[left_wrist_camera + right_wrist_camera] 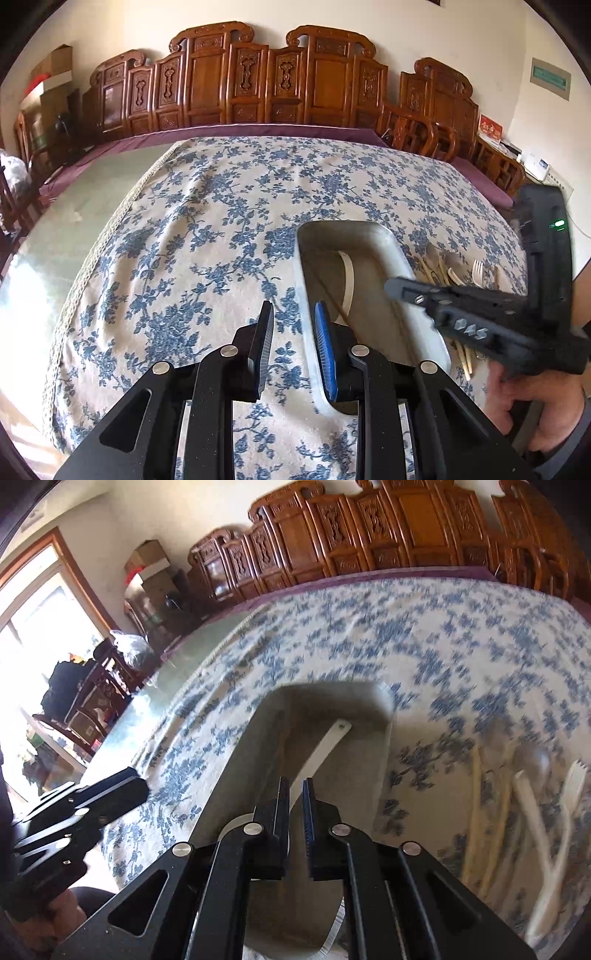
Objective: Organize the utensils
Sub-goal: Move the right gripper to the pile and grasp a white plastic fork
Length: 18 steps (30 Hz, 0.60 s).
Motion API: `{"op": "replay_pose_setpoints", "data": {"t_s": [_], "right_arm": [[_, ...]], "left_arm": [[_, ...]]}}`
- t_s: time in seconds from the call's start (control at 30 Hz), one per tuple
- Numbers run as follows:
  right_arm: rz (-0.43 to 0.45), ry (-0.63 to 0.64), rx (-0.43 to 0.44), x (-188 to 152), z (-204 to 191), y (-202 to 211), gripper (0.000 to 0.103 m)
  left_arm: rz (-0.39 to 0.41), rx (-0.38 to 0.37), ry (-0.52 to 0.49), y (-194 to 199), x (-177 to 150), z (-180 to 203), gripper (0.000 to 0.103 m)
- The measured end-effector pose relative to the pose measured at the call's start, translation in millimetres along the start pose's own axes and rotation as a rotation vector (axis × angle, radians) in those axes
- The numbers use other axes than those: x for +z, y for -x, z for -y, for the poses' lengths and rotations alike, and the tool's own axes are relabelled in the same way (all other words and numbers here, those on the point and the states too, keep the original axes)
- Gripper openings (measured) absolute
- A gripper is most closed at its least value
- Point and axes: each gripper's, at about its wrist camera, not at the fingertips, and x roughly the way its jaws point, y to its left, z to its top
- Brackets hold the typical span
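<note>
Tray (pixel 391 245): smooth grey, rounded rectangle.
Knife (pixel 319 753): flat pale strip, pointing away from right gripper (pixel 296 788), whose narrowly parted jaws grip nothing.
Left gripper (pixel 293 314): straddles the tray's rim, not pressing.

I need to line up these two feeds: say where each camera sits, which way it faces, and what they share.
Left wrist: on the left gripper, angled down over the floral tablecloth at the tray's near-left rim; the right gripper and hand show.
Right wrist: on the right gripper, angled down into the tray; the left gripper shows.
Shared: tray, white utensil inside, loose utensils, carved wooden screen.
</note>
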Motion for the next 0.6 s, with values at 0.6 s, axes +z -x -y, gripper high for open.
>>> {"op": "replay_pose_setpoints", "data": {"t_s": [0.6], "right_arm": [[0.082,0.088,-0.335,-37.7,105.6,120.9,0.024]], "left_arm": [[0.003,-0.136,-0.101,-3.9,-5.6,87.6,0.027]]}}
